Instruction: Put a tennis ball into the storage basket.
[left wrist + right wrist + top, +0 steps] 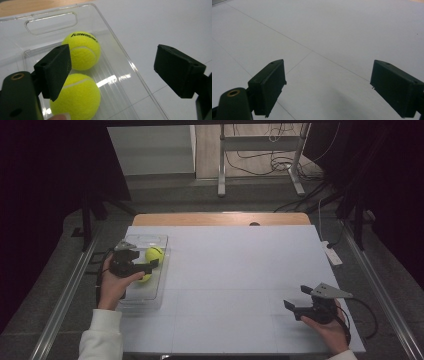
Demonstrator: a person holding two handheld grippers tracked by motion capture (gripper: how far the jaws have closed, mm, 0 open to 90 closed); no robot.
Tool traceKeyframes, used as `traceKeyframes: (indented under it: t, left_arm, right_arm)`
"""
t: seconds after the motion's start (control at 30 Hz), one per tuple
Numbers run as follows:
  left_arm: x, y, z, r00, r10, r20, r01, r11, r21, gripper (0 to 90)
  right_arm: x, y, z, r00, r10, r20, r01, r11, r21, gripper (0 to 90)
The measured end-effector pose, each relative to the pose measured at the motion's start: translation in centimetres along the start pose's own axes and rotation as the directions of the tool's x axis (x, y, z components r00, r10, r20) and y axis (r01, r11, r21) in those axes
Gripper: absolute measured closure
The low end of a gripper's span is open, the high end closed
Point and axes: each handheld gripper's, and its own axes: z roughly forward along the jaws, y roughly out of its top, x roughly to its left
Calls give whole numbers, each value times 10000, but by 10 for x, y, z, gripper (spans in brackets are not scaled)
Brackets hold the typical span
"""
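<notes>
Clear plastic tray [150, 296] at the table's [235, 270] left side, holding two yellow tennis balls: far ball [82, 50] printed with black lettering, near ball [76, 96] just beside it toward the person. Left gripper [112, 70] above the tray's right wall, jaws apart, one pad over the near ball, nothing clamped. Right gripper [334, 87] well apart over bare white tabletop, jaws wide, nothing between.

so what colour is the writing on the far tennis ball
Black, on the yellow-green far tennis ball; it shows best in the left gripper view.
</notes>
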Motion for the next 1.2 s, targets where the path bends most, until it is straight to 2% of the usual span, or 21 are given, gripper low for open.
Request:
traceKeyframes:
  t: [0.17,0.4,0.5,0.73,0.77,0.97,1.2]
  left_arm:
    - [-8,-7,-5,9990,-27,445,49,9988,-496,159]
    - [-18,-18,-12,9974,169,695,-119,9974,-717,157]
    - [-26,-27,-18,9954,261,926,-181,9962,-854,157]
    - [-38,-42,-20,9937,566,966,-476,9946,-927,153]
    - [-41,-49,-19,9932,684,939,-603,9945,-859,153]
    - [-46,-63,-16,9922,788,961,-720,9948,-723,151]
    - [-58,-78,-13,9875,1120,1105,-1034,9914,-806,149]
  right_arm:
    - [-1,-1,-3,10000,86,-27,-86,9999,-100,128]
    - [1,1,-5,10000,28,15,-27,9998,-196,128]
    - [2,1,-4,10000,2,24,-1,9999,-147,128]
    - [1,0,-5,10000,68,-3,-68,9998,-160,128]
    - [1,0,-6,10000,57,18,-56,9999,-150,128]
    - [1,-1,-7,10000,69,18,-68,9998,-196,128]
    - [3,-1,-6,10000,19,-76,-20,9998,-193,128]
